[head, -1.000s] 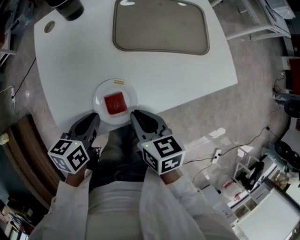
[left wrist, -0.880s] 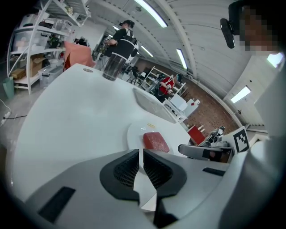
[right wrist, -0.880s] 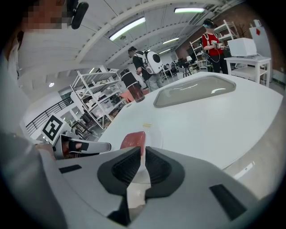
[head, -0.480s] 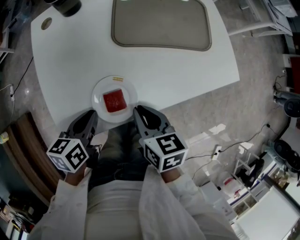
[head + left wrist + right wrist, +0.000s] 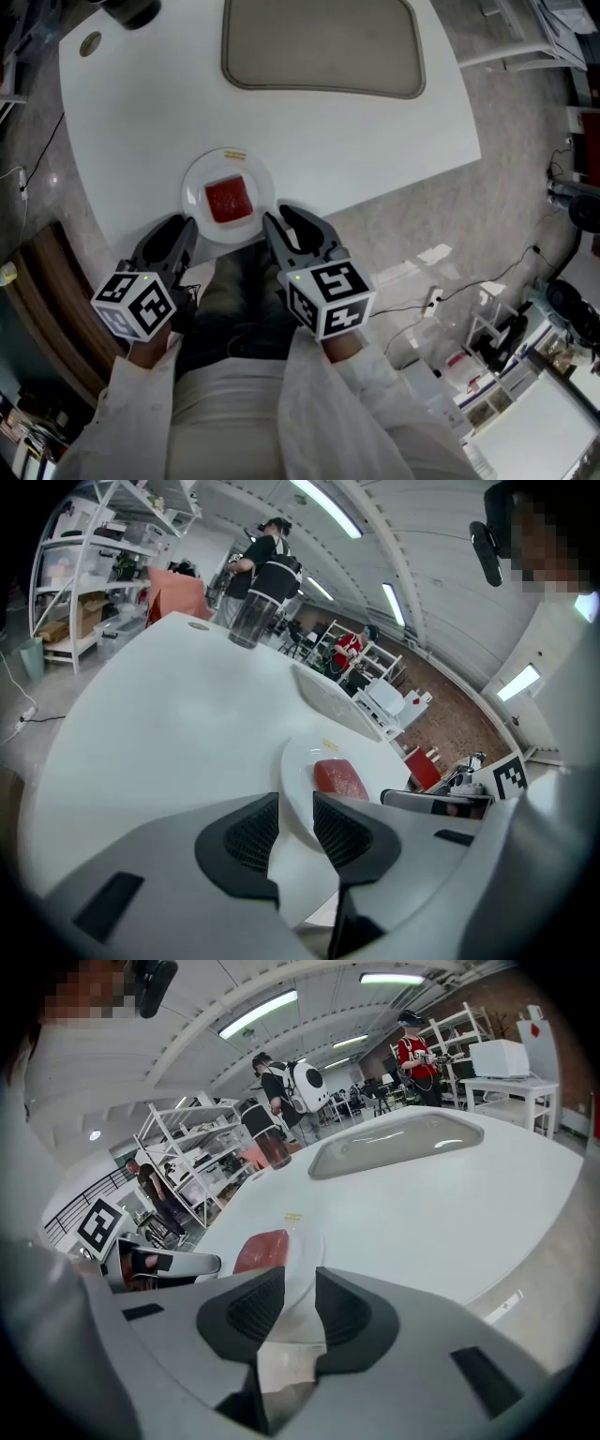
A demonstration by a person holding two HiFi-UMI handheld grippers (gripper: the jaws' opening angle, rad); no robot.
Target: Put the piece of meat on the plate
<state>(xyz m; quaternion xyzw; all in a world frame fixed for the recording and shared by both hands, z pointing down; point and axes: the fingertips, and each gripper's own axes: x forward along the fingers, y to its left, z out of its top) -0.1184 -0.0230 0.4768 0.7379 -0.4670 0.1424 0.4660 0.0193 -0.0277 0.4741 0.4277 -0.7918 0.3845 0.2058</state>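
Opening left tongs (image 5: 295, 806), empty; meat (image 5: 230, 200) unmoved on plate (image 5: 194, 208)

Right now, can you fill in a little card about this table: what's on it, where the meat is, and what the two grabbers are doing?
Table: white table, rounded corners
Plate: white plate, near the table's front edge
Meat: red piece of meat, lying in the middle of the plate
Also on table: grey tray at the far side; dark cup at the far left corner
Left gripper: jaws opening, nothing between them, plate just beyond
Right gripper: jaws apart, holding nothing
Job: looks done
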